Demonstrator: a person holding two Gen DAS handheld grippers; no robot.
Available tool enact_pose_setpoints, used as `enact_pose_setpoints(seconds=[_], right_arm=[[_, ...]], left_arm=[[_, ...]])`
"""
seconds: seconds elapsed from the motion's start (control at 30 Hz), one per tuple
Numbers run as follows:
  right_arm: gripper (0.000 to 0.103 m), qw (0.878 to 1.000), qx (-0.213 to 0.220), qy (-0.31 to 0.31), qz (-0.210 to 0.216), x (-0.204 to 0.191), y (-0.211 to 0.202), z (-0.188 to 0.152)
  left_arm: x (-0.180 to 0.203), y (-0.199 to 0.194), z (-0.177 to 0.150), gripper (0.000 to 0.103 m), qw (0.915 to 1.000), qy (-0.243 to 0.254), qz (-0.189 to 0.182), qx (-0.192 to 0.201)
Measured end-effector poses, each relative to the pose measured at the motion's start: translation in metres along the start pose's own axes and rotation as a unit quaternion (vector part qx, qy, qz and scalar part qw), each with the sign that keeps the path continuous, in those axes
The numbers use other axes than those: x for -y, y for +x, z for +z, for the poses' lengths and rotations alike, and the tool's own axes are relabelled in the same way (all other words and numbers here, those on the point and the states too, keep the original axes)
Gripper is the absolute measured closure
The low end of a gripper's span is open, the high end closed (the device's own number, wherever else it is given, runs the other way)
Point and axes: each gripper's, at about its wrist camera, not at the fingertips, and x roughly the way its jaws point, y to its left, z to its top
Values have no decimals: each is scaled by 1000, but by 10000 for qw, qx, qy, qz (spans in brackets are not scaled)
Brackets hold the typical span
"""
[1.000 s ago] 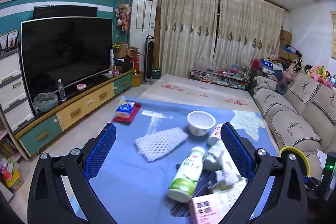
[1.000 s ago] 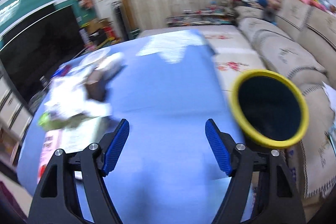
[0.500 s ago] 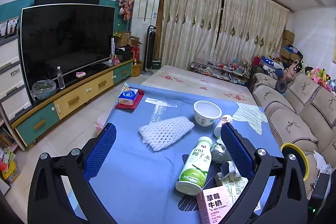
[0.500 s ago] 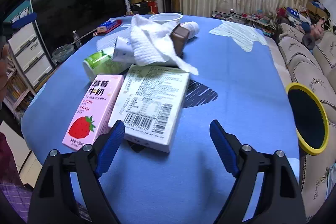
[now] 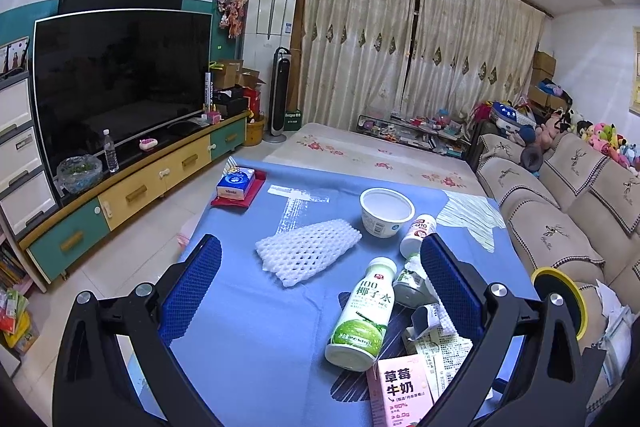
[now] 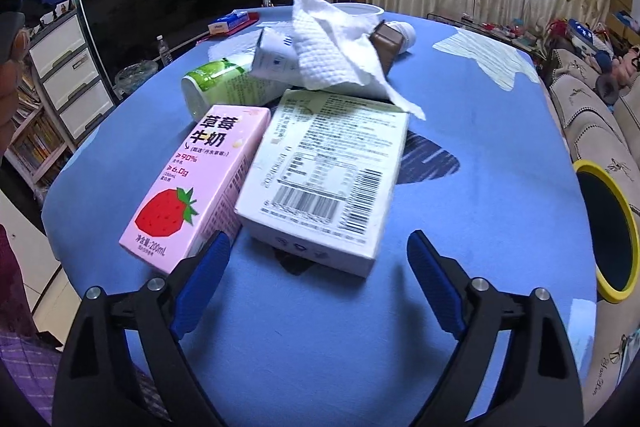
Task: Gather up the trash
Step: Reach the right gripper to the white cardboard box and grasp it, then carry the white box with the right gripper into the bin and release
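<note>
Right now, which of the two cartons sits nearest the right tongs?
The white barcode carton, directly ahead of the open right tongs; the pink strawberry milk carton lies off to their left.

The right gripper (image 6: pixel 318 253) points steeply down over the near edge of the table, its blue-padded jaws having just been opening, now spread wide with nothing between them and neither pad pressing on anything. The left gripper (image 5: pixel 320 263) is tilted more gently downward toward the far side, its jaws also standing wide apart, empty, both pads clear of contact.
</note>
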Motion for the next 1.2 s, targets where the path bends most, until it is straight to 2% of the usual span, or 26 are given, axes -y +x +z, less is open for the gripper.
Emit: enact_pose_setpoints(seconds=[0.33,0.53,0.6,0.63,1.03,1.2], right_arm=[[16,9990,105,344,-272,2,17,13],[16,9987,81,254,-438,-4,31,25],[25,9984,90,323,-460,0,31,26],[25,9984,88,332,-447,3,30,25],[27,9989,-93,384,247,31,-8,-6],[27,9981,34,622,-33,57,-26,-22]], left_arm=[[2,6,-3,5,10000,-18,-28,-74],[9,13,-9,5,9998,28,-41,-167],[10,13,-9,5,9999,42,-40,-162],[10,13,-9,5,9999,41,-47,-160],[14,15,-8,5,9998,27,-49,-199],[20,15,-8,5,9997,95,-70,-199]])
